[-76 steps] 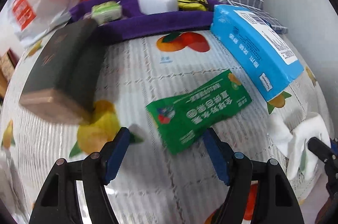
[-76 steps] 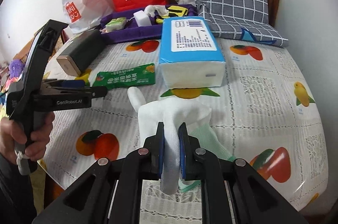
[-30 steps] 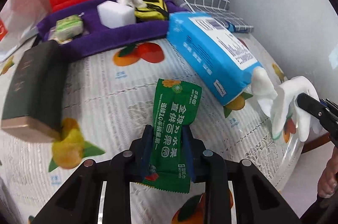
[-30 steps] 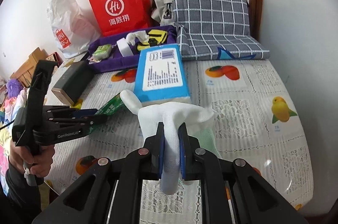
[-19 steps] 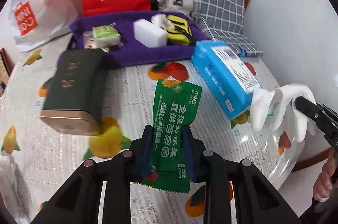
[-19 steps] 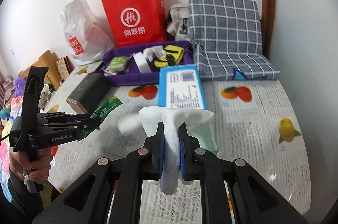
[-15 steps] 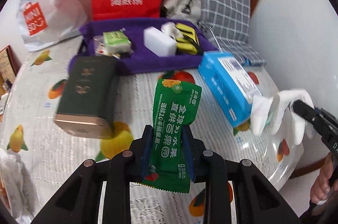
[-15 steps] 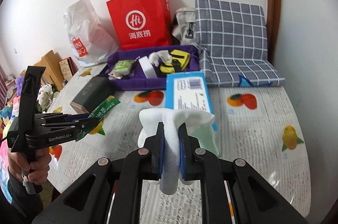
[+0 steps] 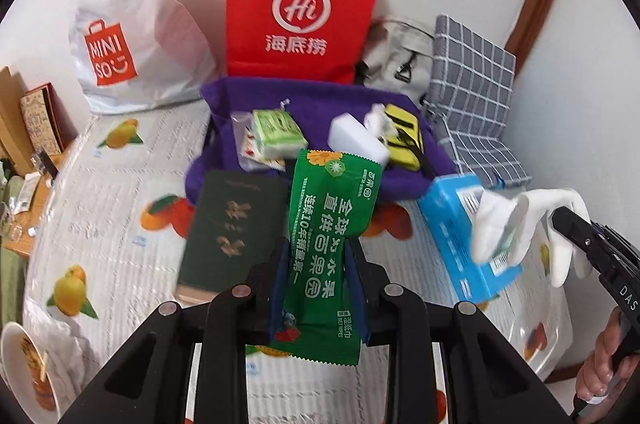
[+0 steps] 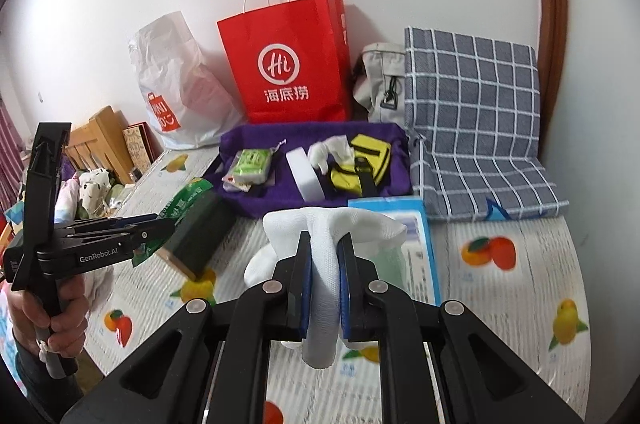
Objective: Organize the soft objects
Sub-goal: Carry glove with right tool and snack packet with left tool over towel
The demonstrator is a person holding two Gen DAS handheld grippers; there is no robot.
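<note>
My left gripper (image 9: 317, 264) is shut on a green wet-wipe pack (image 9: 326, 236), held in the air above the table; the same gripper (image 10: 160, 230) shows at the left of the right wrist view with the pack (image 10: 184, 201) sticking out. My right gripper (image 10: 324, 266) is shut on a white glove (image 10: 324, 236) that drapes over its pads; in the left wrist view that glove (image 9: 520, 220) hangs at the right. Ahead lies a purple cloth tray (image 9: 320, 95) (image 10: 248, 137) holding a green tissue pack (image 9: 276, 131), a white sponge block (image 9: 356, 139), another white glove and a yellow pouch (image 9: 402, 135).
A dark green box (image 9: 232, 220) and a blue tissue pack (image 9: 460, 232) lie on the fruit-print tablecloth (image 9: 100, 191). Behind the tray stand a red paper bag (image 9: 300, 11), a white plastic bag (image 9: 120, 23), a grey bag and a checked cushion (image 10: 472, 111). A bowl (image 9: 24, 364) sits at lower left.
Both grippers have risen and moved toward the purple tray with their loads still gripped; the tray and bags now fill more of both views.
</note>
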